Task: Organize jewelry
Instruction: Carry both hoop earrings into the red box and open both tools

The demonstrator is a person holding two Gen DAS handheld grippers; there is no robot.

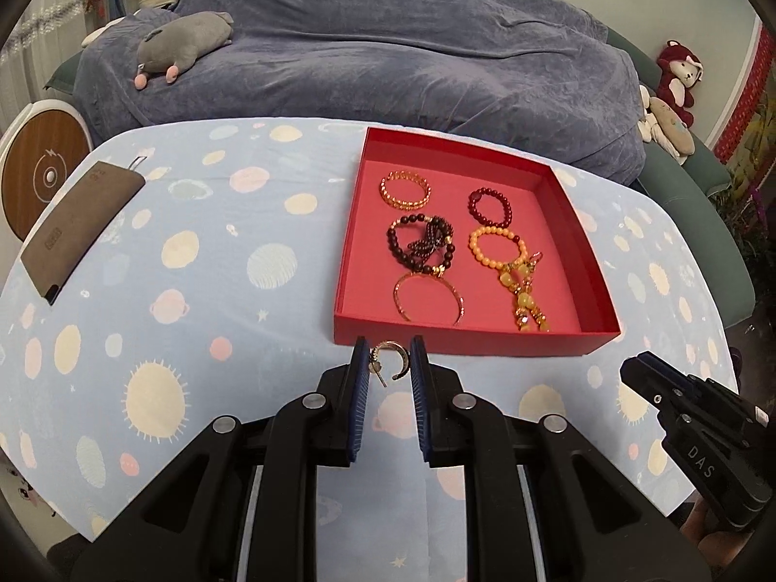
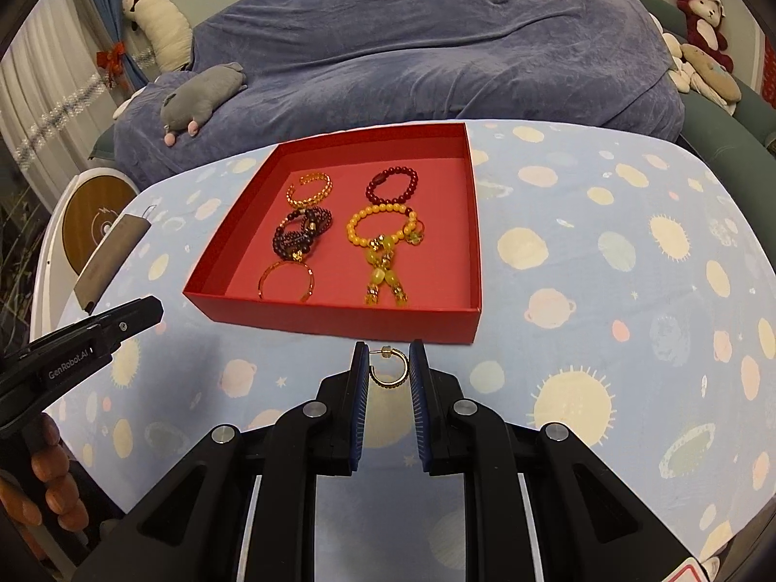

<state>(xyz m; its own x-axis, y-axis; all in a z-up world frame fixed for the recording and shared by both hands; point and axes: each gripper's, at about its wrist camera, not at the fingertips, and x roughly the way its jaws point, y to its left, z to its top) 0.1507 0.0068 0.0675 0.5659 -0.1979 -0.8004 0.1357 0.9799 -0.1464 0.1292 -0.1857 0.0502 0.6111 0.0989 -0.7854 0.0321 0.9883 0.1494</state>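
Left wrist view: left gripper (image 1: 389, 358), jaws clamping one crescent earring (image 1: 391, 362) above the table (image 1: 194, 262); five bracelets in one red tray (image 1: 599, 266).

Right wrist view: right gripper (image 2: 389, 361), jaws pinching one hoop earring (image 2: 389, 369) just before the tray.

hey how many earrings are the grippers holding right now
2. One gold hoop earring is pinched in the left hand-held gripper, another hoop earring in the right hand-held gripper, both just short of the red box. None visible elsewhere.
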